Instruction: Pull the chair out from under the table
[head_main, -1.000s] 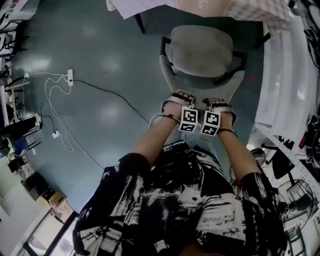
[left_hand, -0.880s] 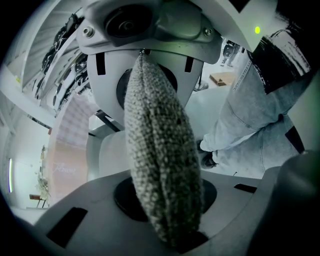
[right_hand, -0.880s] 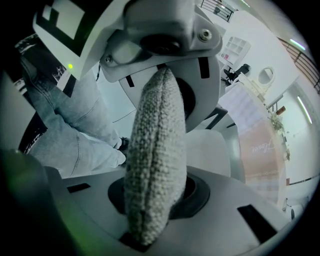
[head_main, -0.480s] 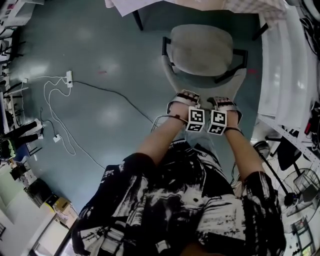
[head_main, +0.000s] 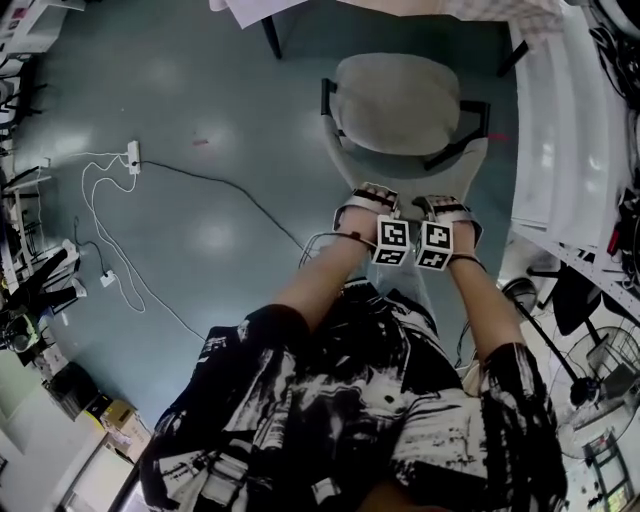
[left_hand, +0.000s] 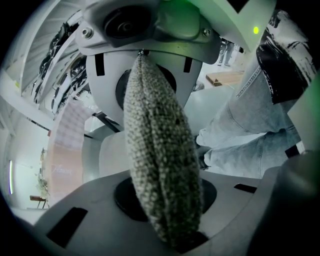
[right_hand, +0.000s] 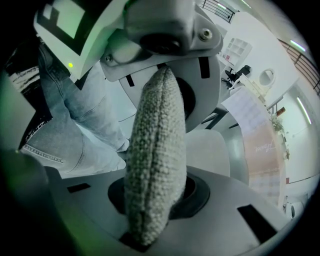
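I hold two grippers side by side on one grey padded chair (head_main: 400, 100), its two black armrests (head_main: 326, 100) flanking a seat that stands on the blue-grey floor (head_main: 200, 240) near the edge of the cloth-draped counter (head_main: 480, 12), the whole seat in sight. From the head view I see my left gripper (head_main: 372, 194) and right gripper (head_main: 443, 204) at the top of the backrest (head_main: 410, 170), and one white power strip (head_main: 133, 155) with its cable off to the left, which neither gripper view shows. Only the gripper views show the grip itself: each pair of jaws is clenched on the nubbly fabric rim of the backrest, with my pale jeans (left_hand: 250, 130) behind.
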